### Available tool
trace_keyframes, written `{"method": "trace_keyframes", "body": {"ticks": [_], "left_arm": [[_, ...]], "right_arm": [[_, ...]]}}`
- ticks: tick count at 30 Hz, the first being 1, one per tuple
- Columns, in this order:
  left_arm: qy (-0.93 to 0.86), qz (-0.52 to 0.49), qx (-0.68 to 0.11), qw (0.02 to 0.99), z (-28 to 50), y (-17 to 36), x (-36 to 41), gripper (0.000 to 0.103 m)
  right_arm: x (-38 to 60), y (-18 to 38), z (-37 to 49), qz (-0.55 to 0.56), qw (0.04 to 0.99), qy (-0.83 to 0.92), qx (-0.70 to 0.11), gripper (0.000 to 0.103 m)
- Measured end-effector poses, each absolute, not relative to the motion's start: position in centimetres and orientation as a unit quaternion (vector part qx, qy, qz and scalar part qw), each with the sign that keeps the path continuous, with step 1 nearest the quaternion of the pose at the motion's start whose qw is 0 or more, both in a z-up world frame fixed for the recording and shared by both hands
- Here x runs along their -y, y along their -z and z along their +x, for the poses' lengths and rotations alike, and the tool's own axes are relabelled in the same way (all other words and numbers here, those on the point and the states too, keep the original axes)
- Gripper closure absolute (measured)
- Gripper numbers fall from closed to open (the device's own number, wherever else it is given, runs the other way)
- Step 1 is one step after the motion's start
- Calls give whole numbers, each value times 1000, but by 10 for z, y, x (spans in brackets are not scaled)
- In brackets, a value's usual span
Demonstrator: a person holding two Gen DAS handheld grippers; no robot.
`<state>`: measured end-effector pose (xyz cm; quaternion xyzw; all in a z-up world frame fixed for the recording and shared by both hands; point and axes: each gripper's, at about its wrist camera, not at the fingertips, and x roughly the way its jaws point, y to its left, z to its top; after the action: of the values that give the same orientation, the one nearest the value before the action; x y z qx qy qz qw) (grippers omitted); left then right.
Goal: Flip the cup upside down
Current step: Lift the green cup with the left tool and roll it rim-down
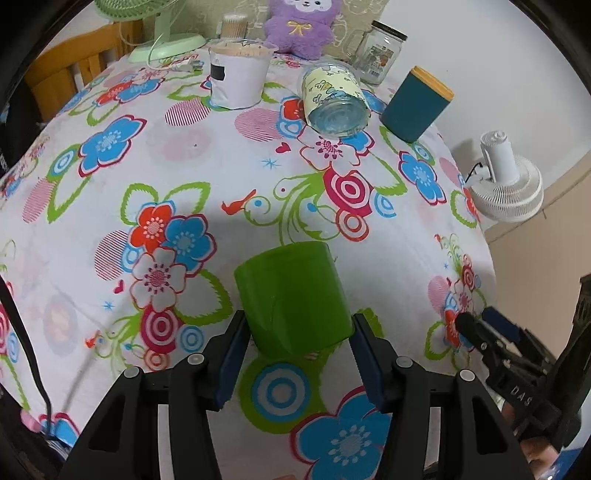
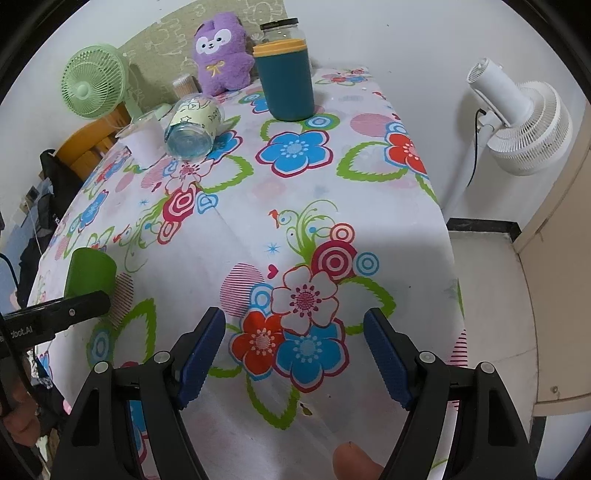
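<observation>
Purple plush toy [image 2: 221, 55] beside teal canister [image 2: 287, 83]; glass jar [image 1: 334, 99] lies toppled; floral tablecloth [image 2: 258, 206].

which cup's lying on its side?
The clear glass cup with the pale yellow cartoon print, base facing the cameras. The green cup and teal cup stand on the tablecloth.

White wall [image 2: 388, 33], floral-clothed table [image 2: 332, 192], wooden chair [image 1: 74, 55], white standing fan [image 2: 524, 122]

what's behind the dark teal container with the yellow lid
A clear glass jar with a black lid stands behind the teal container, beside the purple plush toy. Only the jar's top shows in the right wrist view; its lower part is covered.
</observation>
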<state>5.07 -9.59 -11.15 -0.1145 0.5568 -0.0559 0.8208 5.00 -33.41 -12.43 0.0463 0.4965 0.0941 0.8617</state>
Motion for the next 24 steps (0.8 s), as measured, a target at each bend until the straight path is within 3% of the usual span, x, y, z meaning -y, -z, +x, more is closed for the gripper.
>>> {"method": "trace_keyframes", "body": {"ticks": [13, 24], "left_arm": [[74, 12, -583, 809, 46, 90, 73, 46], [120, 194, -705, 672, 56, 91, 88, 46]], "right_arm": [[315, 127, 40, 39, 864, -118, -489, 24], [280, 120, 19, 9, 862, -168, -478, 24]]}}
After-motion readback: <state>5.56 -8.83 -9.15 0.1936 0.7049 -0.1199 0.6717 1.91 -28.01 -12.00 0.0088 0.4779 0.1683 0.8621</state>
